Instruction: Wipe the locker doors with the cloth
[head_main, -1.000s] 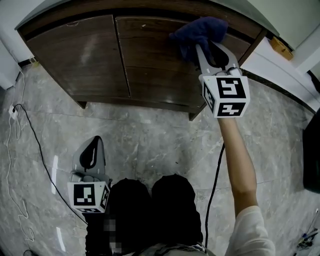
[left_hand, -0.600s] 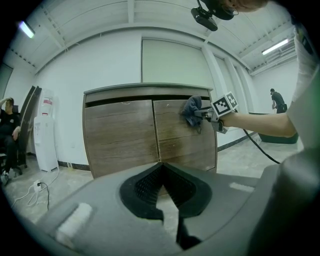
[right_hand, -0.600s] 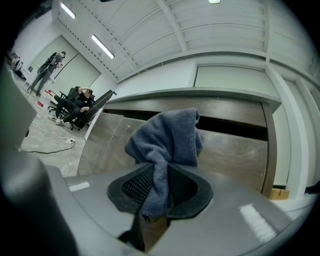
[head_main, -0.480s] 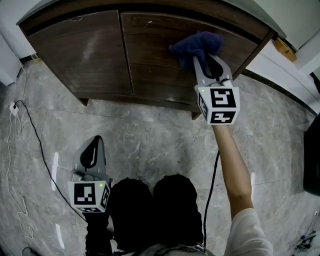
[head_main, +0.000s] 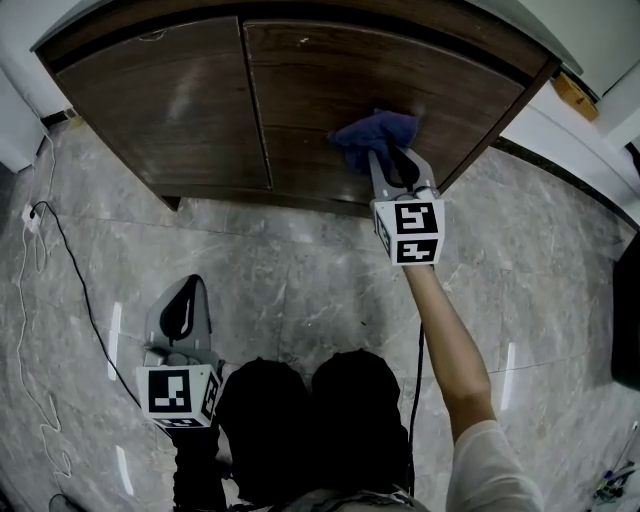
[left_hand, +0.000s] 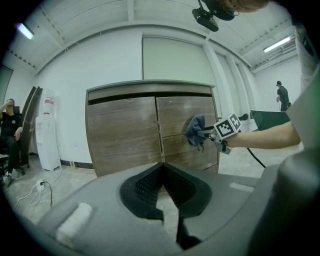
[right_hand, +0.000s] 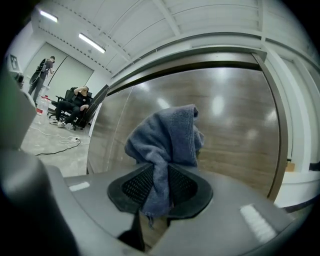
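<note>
- The dark brown wooden locker (head_main: 170, 100) is cut off at the top edge of the head view. Both of its doors are closed, so its inside is hidden.
- The crumpled blue terry cloth (head_main: 375, 135) is pinched between the jaws of the right gripper (head_main: 385, 165). Its bunched end is held at the lower half of the right door (head_main: 330, 80).
- The side of the cloth facing the door is hidden by the cloth itself.
- In the right gripper view, a tail of the cloth (right_hand: 167, 140) is seen hanging down between the pads.
- The left gripper (head_main: 185, 290) is held low over the grey marble floor (head_main: 300, 280), well apart from the locker. Its jaws are pressed together with nothing between them.
- A seated person (left_hand: 10, 130) at the far left is too small to be made out clearly.
</note>
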